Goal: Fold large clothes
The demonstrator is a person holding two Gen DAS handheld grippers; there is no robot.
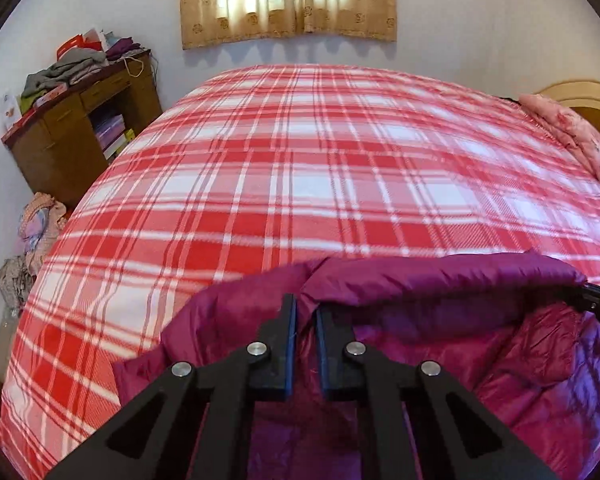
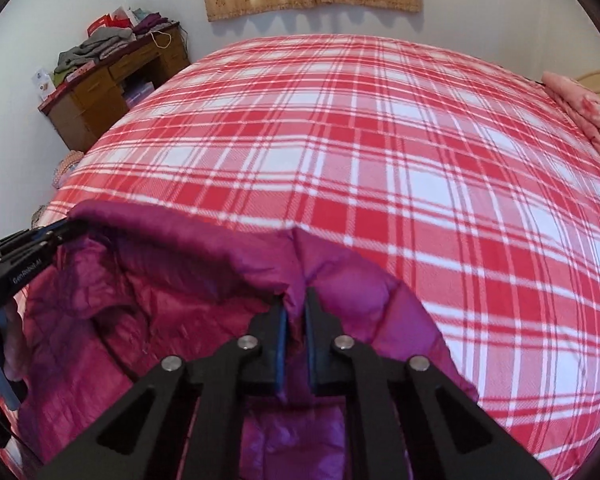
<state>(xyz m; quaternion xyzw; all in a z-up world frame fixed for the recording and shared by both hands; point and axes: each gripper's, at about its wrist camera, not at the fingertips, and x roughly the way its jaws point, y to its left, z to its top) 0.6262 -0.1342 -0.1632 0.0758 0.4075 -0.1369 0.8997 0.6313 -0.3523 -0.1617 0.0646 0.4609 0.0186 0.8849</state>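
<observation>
Jacket (image 1: 440, 344): magenta puffer, at near edge of plaid bed (image 1: 300, 160); we see its gripped edge running left-right.
Left gripper (image 1: 306, 312): narrow, pinching jacket edge.
Right gripper (image 2: 296, 304): narrow, pinching same edge.

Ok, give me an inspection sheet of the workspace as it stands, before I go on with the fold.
Surface: bed under a red and white checked cover, smooth, mostly bare.
Job's things: purple padded jacket at the near edge, one edge lifted between both grippers.
Clutter: pink bedding at the right edge of the bed.
Grippers: left gripper and right gripper each shut on a fold of the jacket's edge.
Cables: a pale cord hangs at the desk's top; nothing seen on the bed.
Surroundings: wooden desk piled with clothes, more clothes on the floor, curtain over the window.
</observation>
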